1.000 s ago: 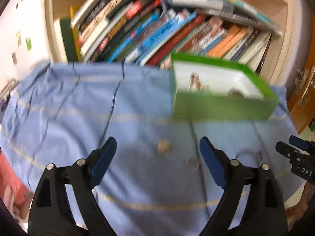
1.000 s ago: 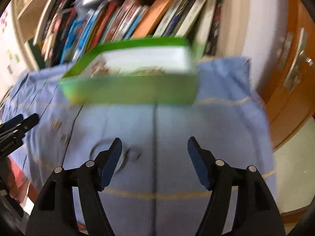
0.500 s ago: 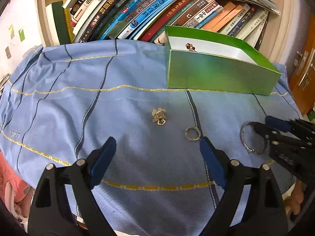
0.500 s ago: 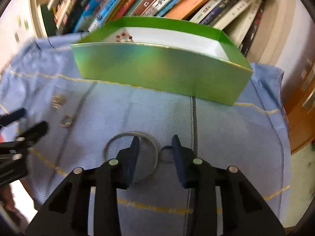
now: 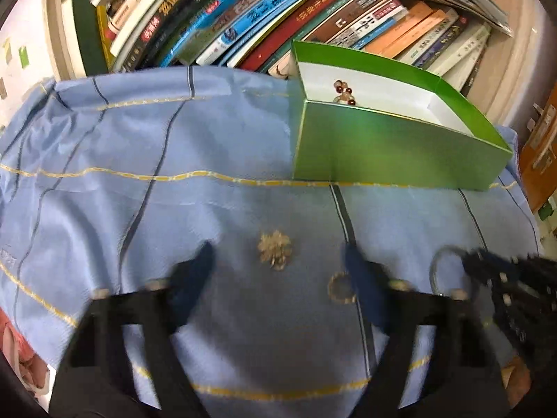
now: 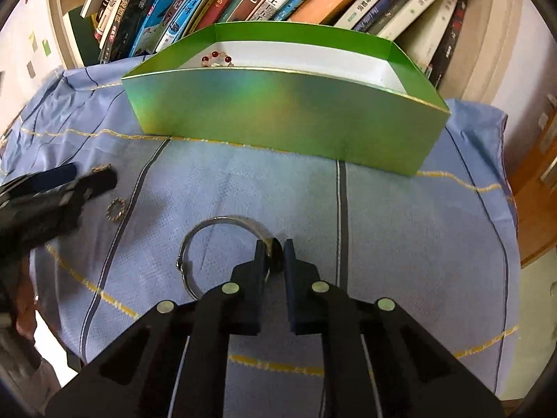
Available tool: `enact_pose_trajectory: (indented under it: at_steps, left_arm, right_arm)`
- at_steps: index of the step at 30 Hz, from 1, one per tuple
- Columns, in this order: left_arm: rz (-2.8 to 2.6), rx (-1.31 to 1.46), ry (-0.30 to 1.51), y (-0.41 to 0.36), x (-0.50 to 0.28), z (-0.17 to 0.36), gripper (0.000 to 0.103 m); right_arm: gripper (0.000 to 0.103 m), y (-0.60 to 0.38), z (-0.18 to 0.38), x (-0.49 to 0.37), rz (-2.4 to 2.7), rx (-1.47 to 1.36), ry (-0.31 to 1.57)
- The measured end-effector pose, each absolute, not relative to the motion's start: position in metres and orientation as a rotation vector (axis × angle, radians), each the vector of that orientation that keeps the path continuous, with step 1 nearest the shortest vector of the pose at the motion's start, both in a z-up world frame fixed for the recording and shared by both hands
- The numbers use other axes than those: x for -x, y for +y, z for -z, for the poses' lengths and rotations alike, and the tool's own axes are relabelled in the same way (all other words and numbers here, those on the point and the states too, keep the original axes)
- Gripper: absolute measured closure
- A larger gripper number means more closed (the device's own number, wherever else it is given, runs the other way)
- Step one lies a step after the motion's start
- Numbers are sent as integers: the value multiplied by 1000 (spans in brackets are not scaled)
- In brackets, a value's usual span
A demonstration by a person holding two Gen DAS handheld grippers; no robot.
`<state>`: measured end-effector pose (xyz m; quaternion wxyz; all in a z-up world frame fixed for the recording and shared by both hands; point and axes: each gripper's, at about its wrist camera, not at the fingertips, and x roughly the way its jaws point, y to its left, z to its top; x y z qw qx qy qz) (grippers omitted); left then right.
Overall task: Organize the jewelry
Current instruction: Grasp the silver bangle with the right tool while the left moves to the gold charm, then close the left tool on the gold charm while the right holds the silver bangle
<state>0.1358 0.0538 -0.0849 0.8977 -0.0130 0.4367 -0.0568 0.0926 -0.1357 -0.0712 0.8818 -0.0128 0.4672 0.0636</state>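
Silver bangle [image 6: 222, 224] between right gripper [image 6: 276, 254] pads

Right gripper [image 6: 276, 247]: two matte black arms of angular plastic with long cut-out slots, each arm carrying two round silver rivet heads behind the claw. The fingers [image 6: 259, 261] end in flat dark blue pads. Left gripper [image 5: 278, 261] is built the same, black arms and blue pads [image 5: 362, 278], though motion blur smears its rivets, so finer markings probably cannot be read.

Home: crammed bookshelf [image 5: 264, 17], bedsheet-covered table [image 5: 174, 191]
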Motion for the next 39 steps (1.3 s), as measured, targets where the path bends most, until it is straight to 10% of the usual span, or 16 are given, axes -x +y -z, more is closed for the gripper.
enact_pose_trajectory:
  at_steps: [4, 8, 14, 18, 26, 30, 39]
  left_arm:
    - [100, 20, 916, 53, -145, 91, 75]
    - [108, 40, 923, 59, -140, 93, 75]
    - [121, 38, 917, 61, -136, 94, 69]
    - [113, 15, 915, 56, -135, 93, 46]
    - [107, 6, 902, 56, -135, 94, 46]
    - [87, 25, 889, 59, -135, 93, 83]
    - [82, 25, 846, 60, -116, 76, 83]
  right_arm:
    - [91, -152, 59, -80, -166, -71, 957]
    - [90, -159, 48, -73, -166, -62, 919]
    - [87, -146, 56, -84, -182, -4, 939]
    - [74, -134, 70, -99, -176, 55, 987]
    - [83, -122, 74, -99, -183, 73, 980]
    - [98, -123, 73, -96, -186, 54, 979]
    - [99, -154, 63, -89, -106, -47, 950]
